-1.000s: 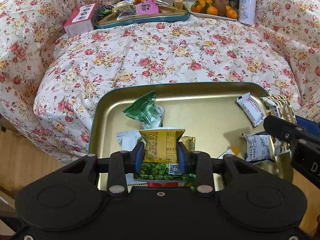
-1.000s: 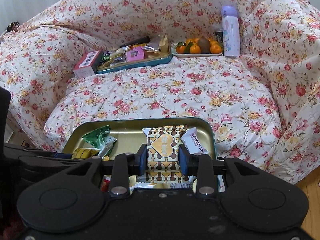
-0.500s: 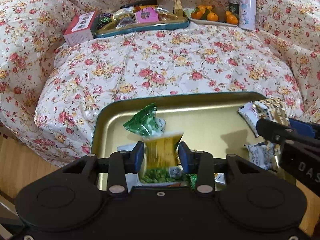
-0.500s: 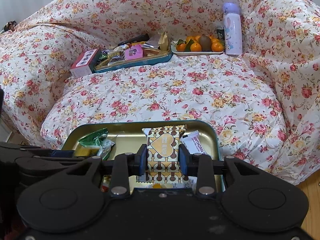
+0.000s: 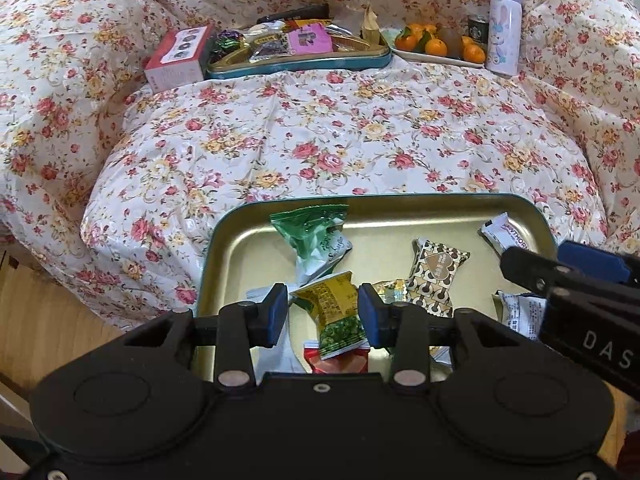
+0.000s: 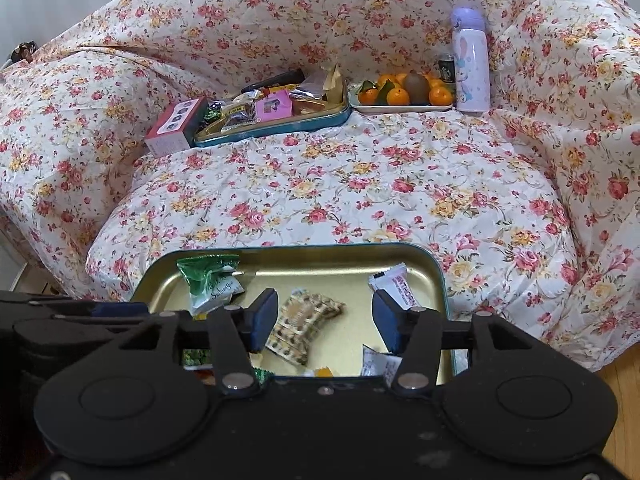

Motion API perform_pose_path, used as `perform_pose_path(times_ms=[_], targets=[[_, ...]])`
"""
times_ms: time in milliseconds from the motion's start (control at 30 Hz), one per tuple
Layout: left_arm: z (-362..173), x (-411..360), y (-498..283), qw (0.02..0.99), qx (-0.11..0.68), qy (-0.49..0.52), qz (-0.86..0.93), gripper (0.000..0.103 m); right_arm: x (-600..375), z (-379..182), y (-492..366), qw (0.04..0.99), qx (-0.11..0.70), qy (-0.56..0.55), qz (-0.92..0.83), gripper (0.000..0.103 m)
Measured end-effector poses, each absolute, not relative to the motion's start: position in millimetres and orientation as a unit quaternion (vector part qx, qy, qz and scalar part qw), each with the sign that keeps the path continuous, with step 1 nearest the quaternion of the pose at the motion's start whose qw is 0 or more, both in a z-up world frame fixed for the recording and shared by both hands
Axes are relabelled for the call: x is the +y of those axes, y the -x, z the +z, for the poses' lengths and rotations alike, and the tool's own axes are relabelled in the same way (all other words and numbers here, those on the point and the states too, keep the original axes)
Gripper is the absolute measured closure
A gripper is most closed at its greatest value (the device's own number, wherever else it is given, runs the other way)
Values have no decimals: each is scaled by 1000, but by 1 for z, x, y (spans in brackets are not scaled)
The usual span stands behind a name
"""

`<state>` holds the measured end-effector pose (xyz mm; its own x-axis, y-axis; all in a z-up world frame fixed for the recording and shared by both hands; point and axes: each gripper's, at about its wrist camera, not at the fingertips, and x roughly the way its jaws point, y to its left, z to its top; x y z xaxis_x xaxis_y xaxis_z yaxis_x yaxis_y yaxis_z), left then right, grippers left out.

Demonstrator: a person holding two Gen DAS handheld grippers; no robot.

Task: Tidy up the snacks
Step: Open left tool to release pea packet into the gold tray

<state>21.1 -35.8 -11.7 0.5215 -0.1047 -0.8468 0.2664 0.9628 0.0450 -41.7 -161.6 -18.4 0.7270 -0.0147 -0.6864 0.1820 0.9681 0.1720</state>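
A gold tray [image 5: 248,240] with a teal rim lies at the near edge of the floral-covered sofa and holds several snack packets. My left gripper [image 5: 323,314] is open above it, and the yellow-green packet [image 5: 334,312] lies loose between its pads. My right gripper [image 6: 325,320] is open too, and the brown heart-patterned packet [image 6: 302,320] lies in the tray [image 6: 434,276] below it; it also shows in the left wrist view [image 5: 436,276]. A green packet [image 5: 314,236] and a white packet [image 5: 502,234] lie further back in the tray.
A second tray [image 6: 280,126] full of snacks sits at the sofa back with a red box [image 6: 174,126] on its left. A plate of oranges [image 6: 400,94] and a purple bottle [image 6: 470,62] stand to its right. Wooden floor [image 5: 48,320] lies left of the sofa.
Both grippers have opened. The yellow-green packet and the heart-patterned packet dropped from the jaws into the near tray. Both grippers have pulled back a little.
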Motion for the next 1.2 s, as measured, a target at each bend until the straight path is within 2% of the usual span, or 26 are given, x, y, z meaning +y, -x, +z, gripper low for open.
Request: perform_pose_path(times_ms=[567, 1200], targets=[[-1, -22, -9, 885, 452, -76, -84, 54, -160, -20, 55, 918, 377, -103, -69, 47], [-4, -21, -8, 879, 464, -73, -85, 54, -161, -23, 55, 915, 383, -107, -69, 47]])
